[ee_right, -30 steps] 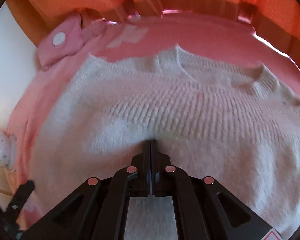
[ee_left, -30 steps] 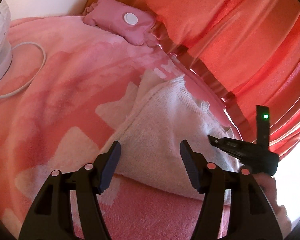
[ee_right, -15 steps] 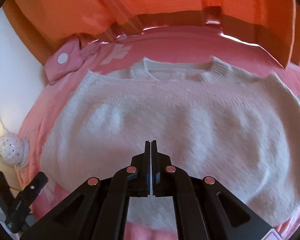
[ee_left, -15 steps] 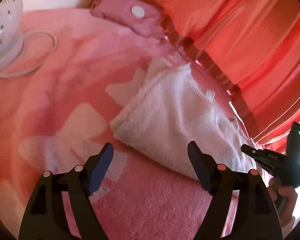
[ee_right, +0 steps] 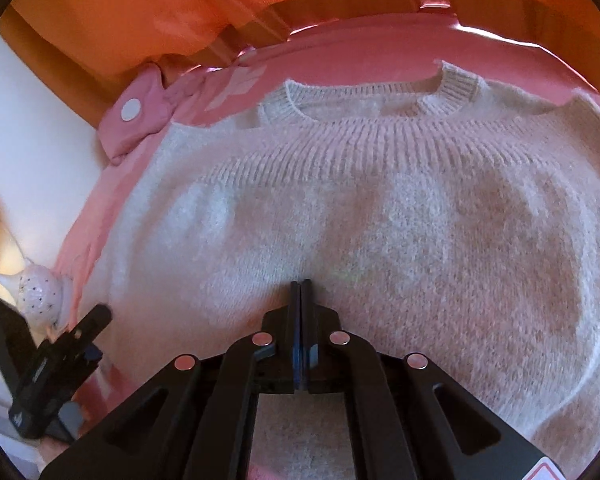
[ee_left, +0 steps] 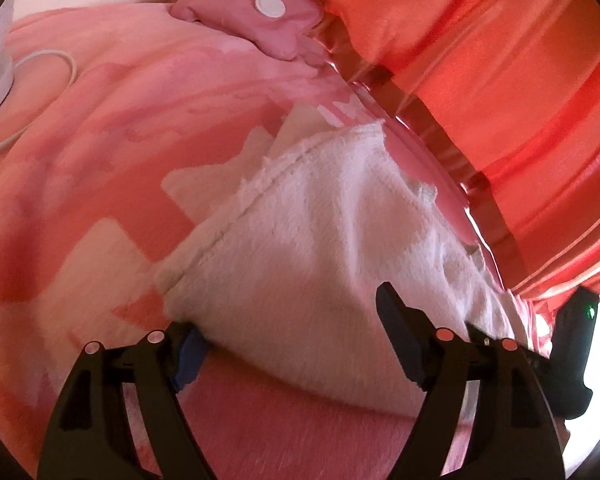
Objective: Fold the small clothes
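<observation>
The left gripper (ee_left: pixel 292 344), jaws just widened, is straddling the sweater (ee_left: pixel 320 248) corner without pinching. The right gripper (ee_right: pixel 301 292) is resting shut mid-sweater, holding nothing; the hem is running across both.

no readable text, labels, brands or numbers anywhere in either wrist view

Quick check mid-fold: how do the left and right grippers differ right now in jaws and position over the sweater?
The left gripper has its jaws wide apart, having just been opening; the right gripper has its jaws shut flat together with nothing visible between them. The left sits at the white sweater's side edge, one finger tucked under its corner; the right is over the middle of the body. Both point down at the sweater on the pink blanket.
</observation>
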### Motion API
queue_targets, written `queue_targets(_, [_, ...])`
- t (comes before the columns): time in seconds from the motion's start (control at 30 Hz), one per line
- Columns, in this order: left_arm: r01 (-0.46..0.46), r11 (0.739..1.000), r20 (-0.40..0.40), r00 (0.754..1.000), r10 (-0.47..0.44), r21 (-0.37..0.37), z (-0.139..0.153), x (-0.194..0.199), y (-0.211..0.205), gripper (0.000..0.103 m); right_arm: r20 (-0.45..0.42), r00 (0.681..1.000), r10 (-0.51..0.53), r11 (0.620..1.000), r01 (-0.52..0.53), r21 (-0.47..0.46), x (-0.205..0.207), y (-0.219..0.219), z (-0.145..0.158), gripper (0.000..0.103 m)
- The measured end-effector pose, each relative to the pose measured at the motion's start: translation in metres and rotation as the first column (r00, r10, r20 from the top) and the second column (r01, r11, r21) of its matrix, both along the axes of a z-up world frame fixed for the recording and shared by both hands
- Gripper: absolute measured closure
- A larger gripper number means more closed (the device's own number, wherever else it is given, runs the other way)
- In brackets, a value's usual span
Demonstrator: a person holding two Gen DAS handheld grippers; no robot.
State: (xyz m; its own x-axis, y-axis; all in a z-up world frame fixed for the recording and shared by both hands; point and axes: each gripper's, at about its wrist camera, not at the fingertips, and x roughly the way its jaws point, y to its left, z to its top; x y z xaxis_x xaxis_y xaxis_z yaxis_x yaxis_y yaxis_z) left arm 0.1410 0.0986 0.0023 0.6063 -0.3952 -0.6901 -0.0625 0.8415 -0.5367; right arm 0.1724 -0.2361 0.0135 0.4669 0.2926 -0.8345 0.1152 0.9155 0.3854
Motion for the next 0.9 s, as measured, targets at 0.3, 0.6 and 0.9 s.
queue_targets(0.3, [0.088,0.992,0.161,0.982,-0.102,0.092,0.054,0.005,-0.037,0.088,0.083,0.994,-0.066,0.998,0.066,0.001,-0.051,-0.037,0.038,0.093])
queue_targets(0.6, [0.434,0.897,0.404,0.807,-0.430,0.088,0.165,-0.050,-0.196,0.088,0.162,0.919,-0.360,0.932,0.349,0.096,-0.162,-0.132,0.056,0.091])
queue_targets(0.9, [0.640,0.754,0.117,0.745,-0.656,0.151,0.045,-0.083,-0.334,0.087,0.119,0.868,-0.483,0.861,0.446,0.243,-0.199,-0.182,0.040,0.091])
